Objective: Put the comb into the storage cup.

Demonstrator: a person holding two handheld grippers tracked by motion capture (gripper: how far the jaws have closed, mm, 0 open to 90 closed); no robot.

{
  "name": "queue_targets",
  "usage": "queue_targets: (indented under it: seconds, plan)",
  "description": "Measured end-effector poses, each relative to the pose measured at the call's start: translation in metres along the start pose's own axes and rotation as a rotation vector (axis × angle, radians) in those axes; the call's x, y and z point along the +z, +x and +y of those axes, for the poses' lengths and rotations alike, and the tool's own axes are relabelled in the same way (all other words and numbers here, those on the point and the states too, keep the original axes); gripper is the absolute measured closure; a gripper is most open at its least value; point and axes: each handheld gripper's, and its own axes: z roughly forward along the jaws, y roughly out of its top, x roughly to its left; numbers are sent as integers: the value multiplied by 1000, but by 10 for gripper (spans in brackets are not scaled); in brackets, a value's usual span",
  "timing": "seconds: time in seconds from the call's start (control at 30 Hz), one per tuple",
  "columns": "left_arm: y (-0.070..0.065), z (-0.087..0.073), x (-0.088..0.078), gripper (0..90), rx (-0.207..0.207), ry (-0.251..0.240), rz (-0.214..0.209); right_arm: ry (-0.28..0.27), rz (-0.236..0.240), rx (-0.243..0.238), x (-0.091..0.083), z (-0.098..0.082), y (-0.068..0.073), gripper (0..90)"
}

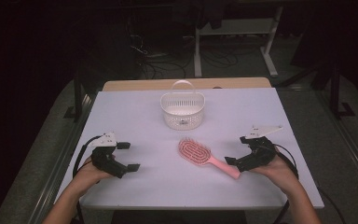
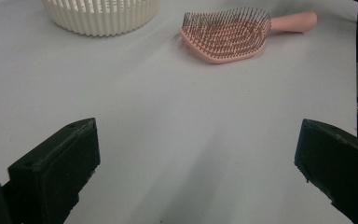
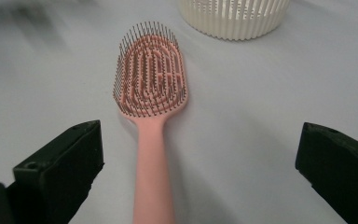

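Note:
A pink hairbrush (image 1: 196,152) lies bristles up on the white table (image 1: 130,112), its handle pointing toward the near right. My right gripper (image 1: 237,150) stands open at the handle's end; in the right gripper view the hairbrush (image 3: 151,79) runs away from me, with its handle between the wide jaws of the right gripper (image 3: 200,158) and neither pad touching it. My left gripper (image 1: 128,156) rests open at the near left with nothing between its fingers. In the left gripper view the hairbrush (image 2: 223,35) lies far ahead of the left gripper (image 2: 198,158).
A white slotted basket (image 1: 182,110) with an upright handle stands at the middle back of the table, just beyond the brush head; the basket (image 2: 100,14) and the basket (image 3: 233,16) show at the top of both gripper views. Dark floor, cables and desk legs lie beyond the table.

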Motion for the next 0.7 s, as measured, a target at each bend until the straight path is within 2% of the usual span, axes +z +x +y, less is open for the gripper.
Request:
queue_targets:
  seconds: [0.2,0.7]
  plan:
    - [0,0,0,0,1,0,0,10,-1,-21,-2,6,4,4]
    - [0,0,0,0,-4,-2,0,9,15,-30,3,27,8,7]
